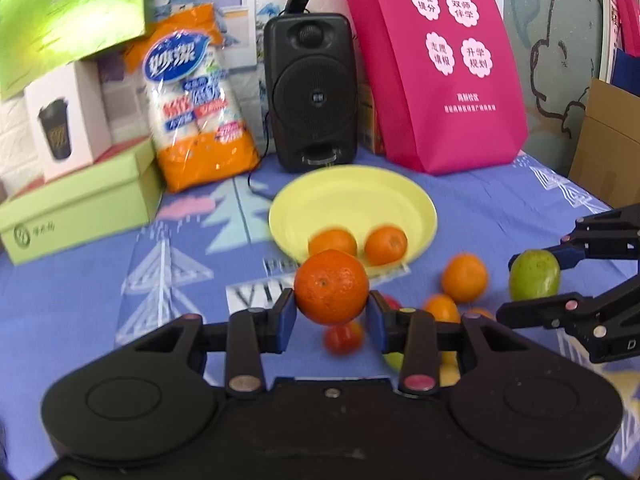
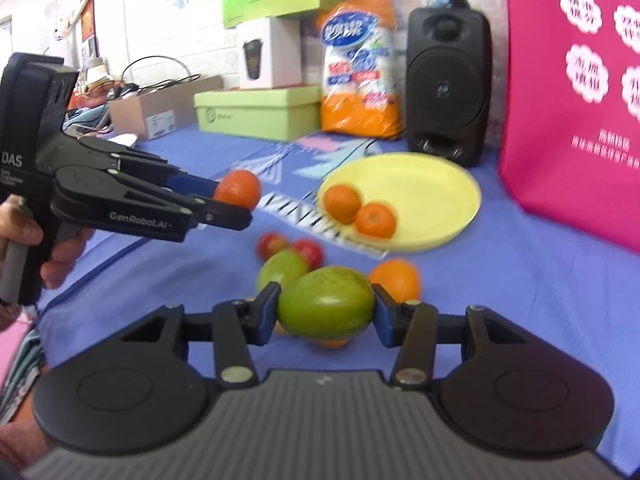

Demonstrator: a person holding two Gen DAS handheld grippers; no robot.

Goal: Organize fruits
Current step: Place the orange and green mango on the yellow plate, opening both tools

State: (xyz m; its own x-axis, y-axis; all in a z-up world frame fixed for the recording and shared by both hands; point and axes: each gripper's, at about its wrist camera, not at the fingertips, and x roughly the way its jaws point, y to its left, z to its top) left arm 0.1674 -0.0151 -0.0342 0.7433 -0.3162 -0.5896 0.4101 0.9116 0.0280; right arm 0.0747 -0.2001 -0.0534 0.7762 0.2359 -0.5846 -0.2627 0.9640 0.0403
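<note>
My left gripper [image 1: 332,308] is shut on an orange [image 1: 331,287] and holds it above the blue cloth, in front of the yellow plate [image 1: 352,196]. Two oranges [image 1: 386,245] lie in the plate. My right gripper [image 2: 326,312] is shut on a green mango [image 2: 326,304], also lifted; it shows in the left wrist view [image 1: 534,275]. The left gripper with its orange [image 2: 238,189] shows in the right wrist view. Loose on the cloth lie oranges [image 1: 464,277], red tomatoes [image 2: 308,251] and another green fruit [image 2: 280,270].
At the back stand a black speaker [image 1: 314,92], a pink bag [image 1: 440,64], an orange-and-white packet [image 1: 200,108], a green box [image 1: 76,216] and a white cup box [image 1: 66,120]. A cardboard box [image 1: 608,148] stands at the right edge.
</note>
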